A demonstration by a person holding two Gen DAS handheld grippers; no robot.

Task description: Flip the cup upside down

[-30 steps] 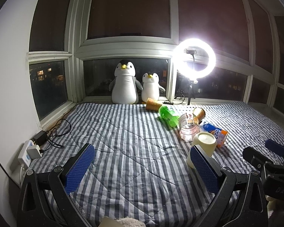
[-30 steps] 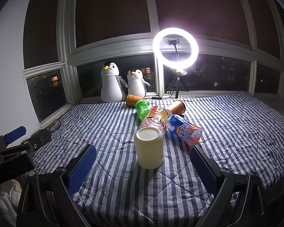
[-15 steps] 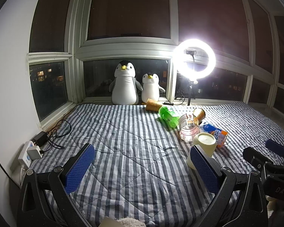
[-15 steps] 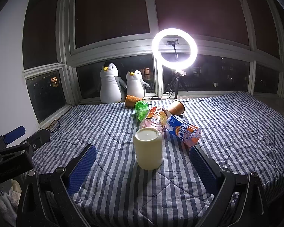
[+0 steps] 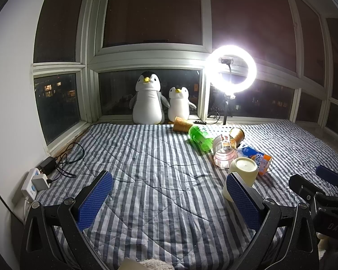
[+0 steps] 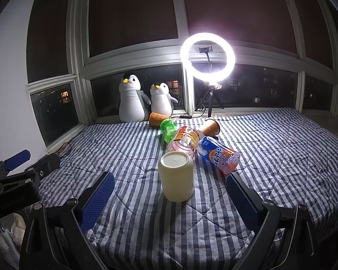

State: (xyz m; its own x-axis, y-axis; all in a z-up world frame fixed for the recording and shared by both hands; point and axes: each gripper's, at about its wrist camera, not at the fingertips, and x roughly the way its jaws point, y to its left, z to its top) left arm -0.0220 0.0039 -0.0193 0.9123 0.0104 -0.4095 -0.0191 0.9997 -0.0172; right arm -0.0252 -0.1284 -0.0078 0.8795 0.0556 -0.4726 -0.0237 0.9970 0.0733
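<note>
Blue-padded right gripper (image 6: 170, 189) spread wide, holding nothing; left gripper (image 5: 169, 187) likewise released. Centre frame, just beyond the right pads: cream cup (image 6: 175, 176), standing closed end up on the striped bed (image 6: 281, 157). Crowded close behind by toppled bottles (image 6: 183, 142) and can (image 6: 219, 155).

The cup (image 6: 176, 178) looks matt and smooth, cream-coloured. The bed's quilt (image 6: 270, 157) is stitched striped cloth. Fingers (image 6: 99, 199) carry blue, finely textured pads on black matt plastic. The green bottle (image 6: 168, 127) is glossy clear plastic; the penguins (image 6: 130, 103) are soft plush.
</note>
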